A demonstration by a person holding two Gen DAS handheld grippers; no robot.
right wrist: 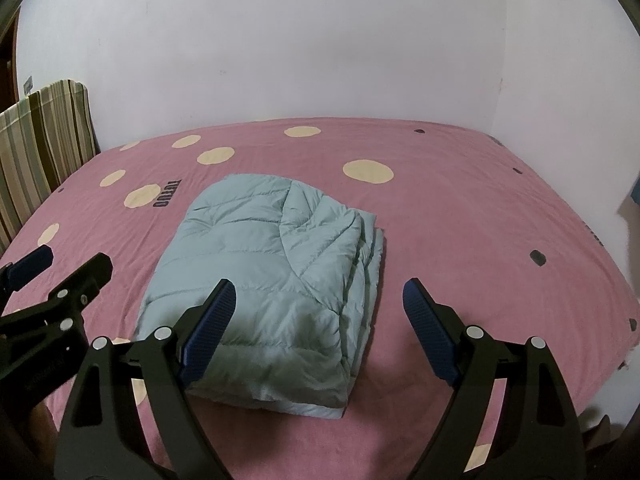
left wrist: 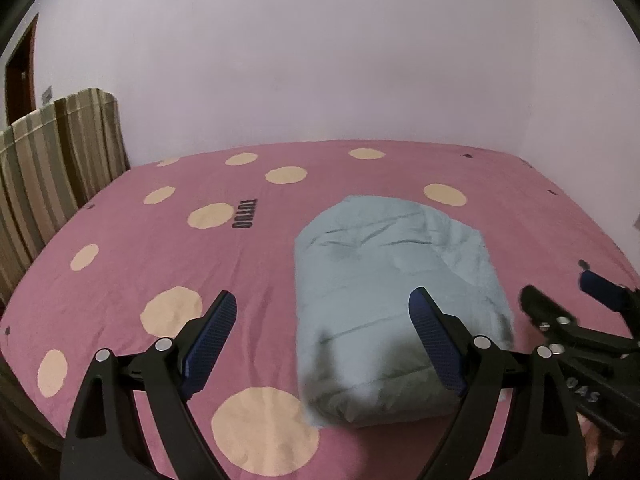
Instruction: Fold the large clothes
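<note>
A plain pale wall point(right wrist: 320, 40) closes off the far side of the bed point(right wrist: 460, 220) and turns a corner at its right, so both the far edge and the right edge of the bed run close against it. The bed is covered by a pink sheet with cream dots point(left wrist: 286, 175) and small dark marks. At its left edge stands a striped cloth point(left wrist: 52, 152) draped over something upright, with a brown door point(left wrist: 20, 76) behind it.

The folded light blue quilted jacket point(right wrist: 272, 272) lies near the middle of the bed, toward the near edge, as a thick rectangular bundle. Its stacked layer edges show along its right side and its near end is a rounded fold. Bare sheet surrounds it on all sides, widest to the right and beyond it.

The left gripper point(left wrist: 324, 340) hovers above the near left part of the jacket with its jaws spread wide, holding nothing. The right gripper point(right wrist: 318, 332) hangs over the near right part of the jacket, jaws likewise wide apart and empty. The two grippers sit side by side, near each other.
</note>
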